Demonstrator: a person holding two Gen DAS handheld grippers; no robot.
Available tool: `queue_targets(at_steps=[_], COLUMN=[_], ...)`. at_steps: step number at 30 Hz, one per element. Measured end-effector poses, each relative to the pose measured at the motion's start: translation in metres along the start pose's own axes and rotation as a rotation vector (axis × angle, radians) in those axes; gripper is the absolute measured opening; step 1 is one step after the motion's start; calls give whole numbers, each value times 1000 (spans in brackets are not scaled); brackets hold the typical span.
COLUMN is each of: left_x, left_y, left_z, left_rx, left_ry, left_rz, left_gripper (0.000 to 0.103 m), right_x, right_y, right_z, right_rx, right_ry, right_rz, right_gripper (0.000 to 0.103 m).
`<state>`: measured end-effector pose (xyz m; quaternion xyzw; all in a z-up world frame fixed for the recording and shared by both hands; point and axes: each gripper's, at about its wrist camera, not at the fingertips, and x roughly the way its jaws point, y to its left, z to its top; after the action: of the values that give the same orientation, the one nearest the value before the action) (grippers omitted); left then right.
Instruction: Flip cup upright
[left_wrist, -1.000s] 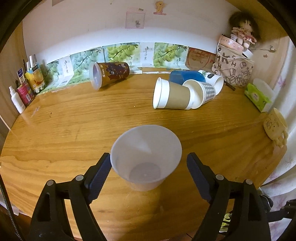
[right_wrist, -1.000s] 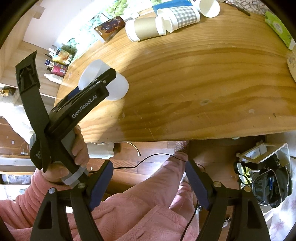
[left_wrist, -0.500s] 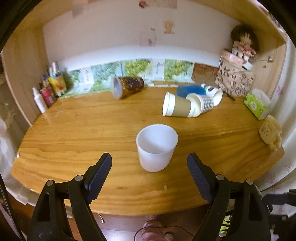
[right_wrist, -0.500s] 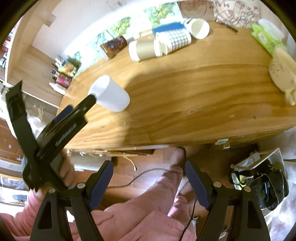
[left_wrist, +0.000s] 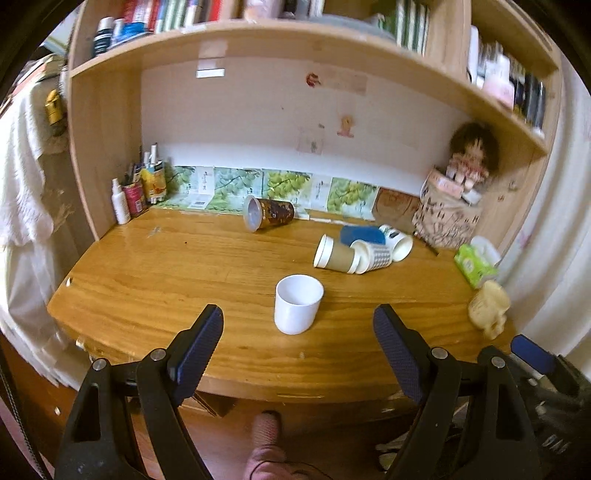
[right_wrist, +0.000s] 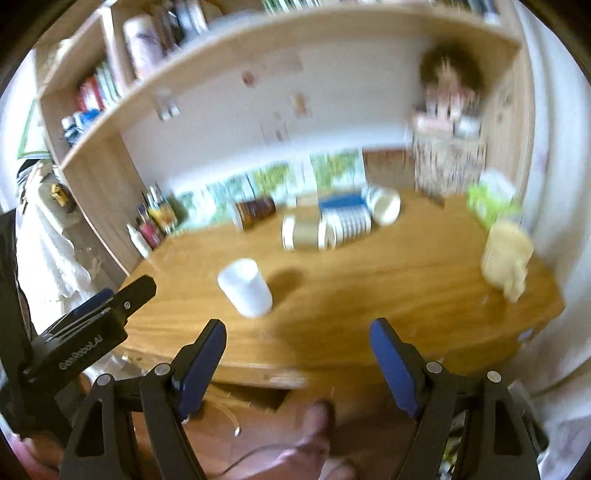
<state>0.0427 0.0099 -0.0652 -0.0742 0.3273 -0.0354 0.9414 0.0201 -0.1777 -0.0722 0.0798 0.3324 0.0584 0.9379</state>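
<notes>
Near the front edge of the bench (left_wrist: 147, 273), white cup (left_wrist: 297, 303) stands upright, mouth up, nothing touching it, so the flip looks done. Left gripper (left_wrist: 297, 341) sits just short of cup, spread wide, empty. Right gripper (right_wrist: 297, 350) also spread, empty, off the near edge; that view is blurred. Far right: brown cup (left_wrist: 334, 255), checked cup (left_wrist: 375, 254) and another lie on their sides, touching; dark cup (left_wrist: 269, 212) lies alone farther back.

doll (left_wrist: 471, 155), tissue pack (left_wrist: 474, 261), bottles (left_wrist: 135, 190)
</notes>
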Motion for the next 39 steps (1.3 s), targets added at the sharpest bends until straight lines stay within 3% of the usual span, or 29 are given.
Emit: queue_targets(at_steps=[4, 10, 13, 27, 36, 39], left_x=[-27, -52, -57, -78, -78, -79], left_y=[0, -5, -6, -28, -21, -20], left_z=[5, 0, -3, -5, -1, -1], left_rx=[-69, -86, -86, 26, 12, 15], left_ry=[-19, -60, -92, -227, -250, -264], left_rz=[-11, 58, 73, 113, 137, 143], left_gripper=[86, 89, 96, 102, 102, 102], right_x=[-30, -58, -70, -86, -95, -95], right_y=[10, 14, 14, 11, 17, 20], right_z=[3, 5, 5, 1, 3, 3], right_rx=[-54, -57, -39, -16, -35, -44], right_ry=[-117, -188, -224, -285, -352, -368], right_rz=[-27, -14, 16, 12, -27, -24], right_gripper=[81, 81, 81, 81, 83, 91])
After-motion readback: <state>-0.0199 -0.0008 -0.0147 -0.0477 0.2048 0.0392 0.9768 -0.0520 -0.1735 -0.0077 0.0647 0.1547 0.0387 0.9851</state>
